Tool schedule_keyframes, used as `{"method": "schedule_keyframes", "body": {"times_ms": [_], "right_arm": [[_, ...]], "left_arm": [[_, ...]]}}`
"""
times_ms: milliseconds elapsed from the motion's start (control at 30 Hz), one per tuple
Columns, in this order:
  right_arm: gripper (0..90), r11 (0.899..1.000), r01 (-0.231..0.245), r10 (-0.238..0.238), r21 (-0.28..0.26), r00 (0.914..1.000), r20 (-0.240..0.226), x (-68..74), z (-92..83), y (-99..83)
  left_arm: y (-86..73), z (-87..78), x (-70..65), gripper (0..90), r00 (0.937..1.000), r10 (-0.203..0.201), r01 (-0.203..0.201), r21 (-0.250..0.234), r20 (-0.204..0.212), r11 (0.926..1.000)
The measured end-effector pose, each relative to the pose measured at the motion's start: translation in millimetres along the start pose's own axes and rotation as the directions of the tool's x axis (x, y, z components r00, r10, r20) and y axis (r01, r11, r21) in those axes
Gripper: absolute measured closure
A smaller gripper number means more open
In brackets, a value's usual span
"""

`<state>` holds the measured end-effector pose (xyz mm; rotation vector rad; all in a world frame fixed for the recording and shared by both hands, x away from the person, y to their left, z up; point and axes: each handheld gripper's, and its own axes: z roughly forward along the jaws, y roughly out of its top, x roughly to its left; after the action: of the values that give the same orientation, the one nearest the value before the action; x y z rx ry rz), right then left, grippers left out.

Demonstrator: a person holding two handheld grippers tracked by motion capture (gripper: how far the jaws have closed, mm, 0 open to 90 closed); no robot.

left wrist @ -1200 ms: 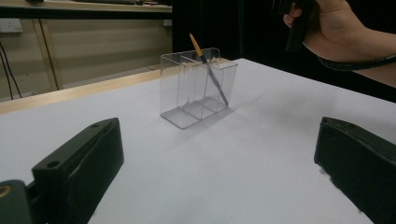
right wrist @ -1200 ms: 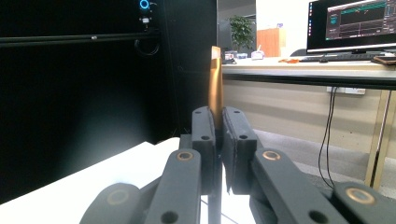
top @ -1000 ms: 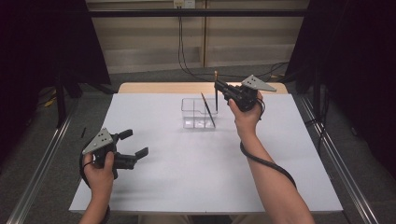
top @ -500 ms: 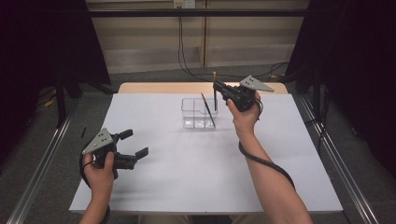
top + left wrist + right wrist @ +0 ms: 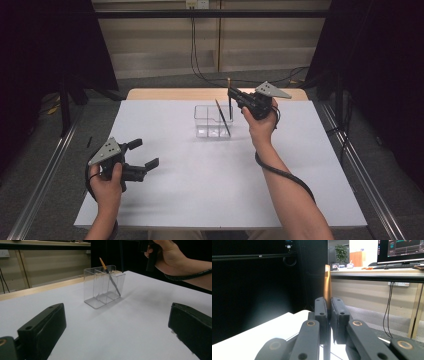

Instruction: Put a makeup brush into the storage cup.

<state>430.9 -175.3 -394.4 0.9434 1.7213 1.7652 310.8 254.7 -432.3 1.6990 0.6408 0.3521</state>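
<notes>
Worktop (image 5: 210, 200) is bare and passable between the left tool (image 5: 145, 155) and the clear organizer (image 5: 212, 122). Organizer stands far-centre; a pen (image 5: 222, 117) leans out above its rim.

My white tabletop (image 5: 210, 190) sits on grey floor (image 5: 150, 82) with black curtains (image 5: 45, 45) either side. Beige wall panels (image 5: 150, 35) behind me, cables (image 5: 197, 55) dangling down, and a lit monitor (image 5: 400, 251) on a desk (image 5: 374, 271) across the room.
</notes>
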Motion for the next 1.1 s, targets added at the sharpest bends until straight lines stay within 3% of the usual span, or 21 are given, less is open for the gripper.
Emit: {"method": "schedule_keyframes", "body": {"times_ms": [1100], "right_arm": [[84.4,1.000,-0.004,0.004,0.021,0.9999,-0.010,5.4,9.4,-10.9]], "left_arm": [[0.1,-1.4,0.0,1.4,1.0000,-0.001,0.001,-0.002,0.004,1.0000]]}}
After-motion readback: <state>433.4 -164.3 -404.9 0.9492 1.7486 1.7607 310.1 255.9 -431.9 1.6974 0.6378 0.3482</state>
